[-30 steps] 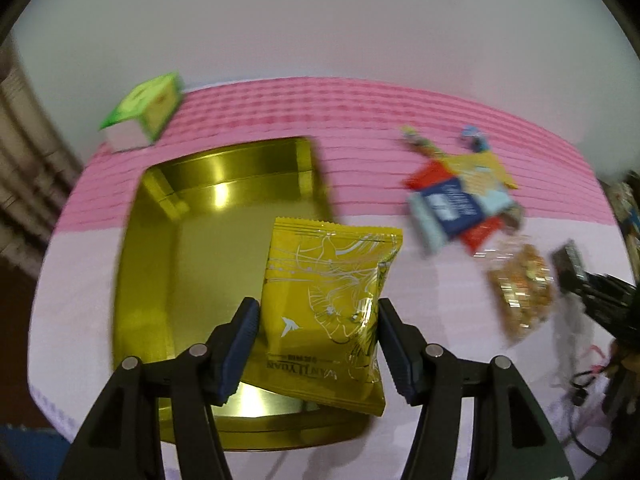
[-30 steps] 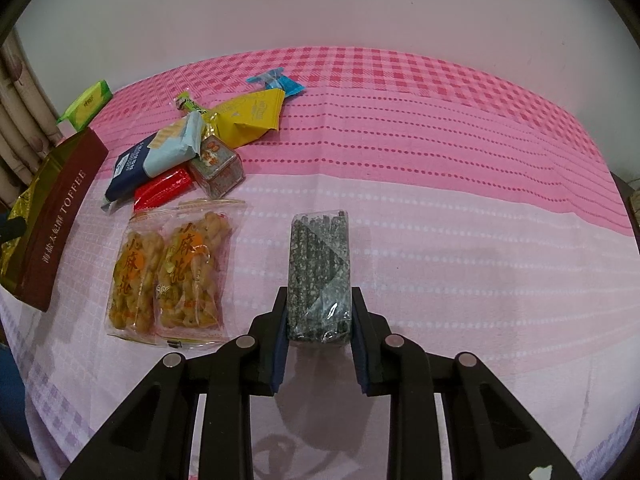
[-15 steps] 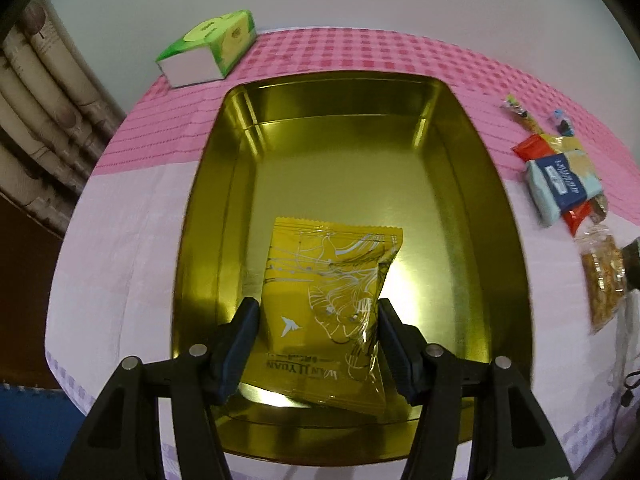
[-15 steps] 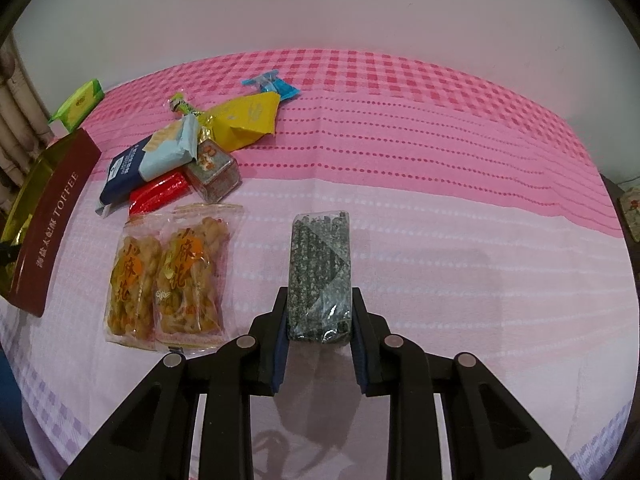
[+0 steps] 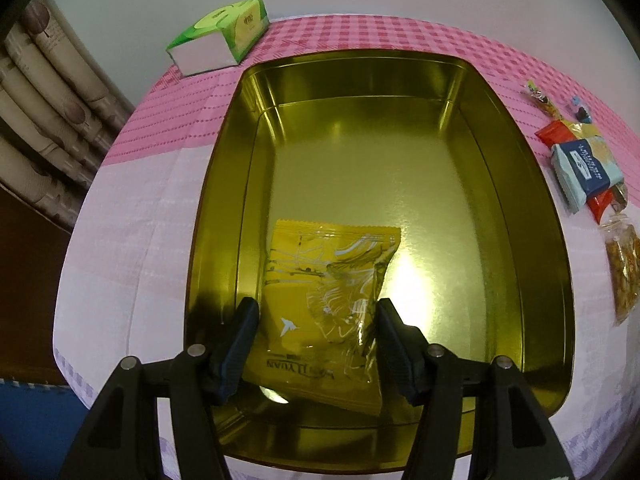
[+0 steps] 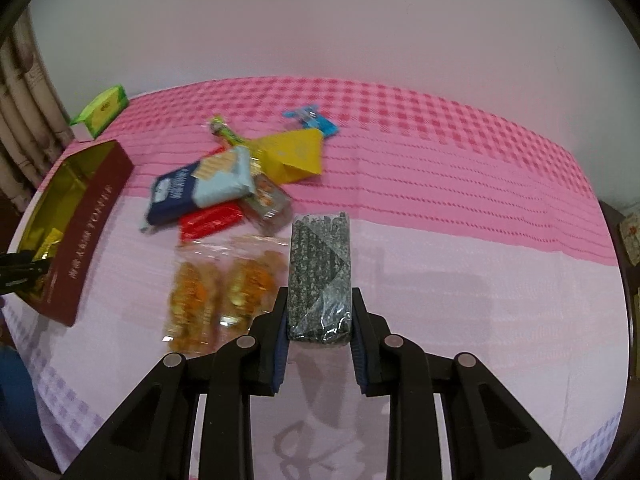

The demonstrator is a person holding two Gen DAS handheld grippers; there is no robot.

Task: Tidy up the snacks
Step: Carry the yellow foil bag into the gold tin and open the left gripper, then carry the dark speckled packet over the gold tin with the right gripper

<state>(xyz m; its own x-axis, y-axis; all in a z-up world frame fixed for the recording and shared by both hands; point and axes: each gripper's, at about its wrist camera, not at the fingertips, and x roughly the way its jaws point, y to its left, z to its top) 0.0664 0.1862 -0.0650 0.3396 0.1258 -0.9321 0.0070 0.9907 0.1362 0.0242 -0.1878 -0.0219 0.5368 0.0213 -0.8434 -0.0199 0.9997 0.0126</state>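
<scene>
Two grips need care—the left gripper, jaws opening around the yellow packet low inside the gold tin, should part fully before lifting, while the right gripper pinches the seaweed pack above the tablecloth.

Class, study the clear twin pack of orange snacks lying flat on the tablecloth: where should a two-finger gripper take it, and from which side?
Grip the clear twin pack of orange snacks across its narrow width near one short sealed end, coming from above. It lies flat, two lumpy pouches side by side; its near end is free, while other packets crowd the far end.
</scene>
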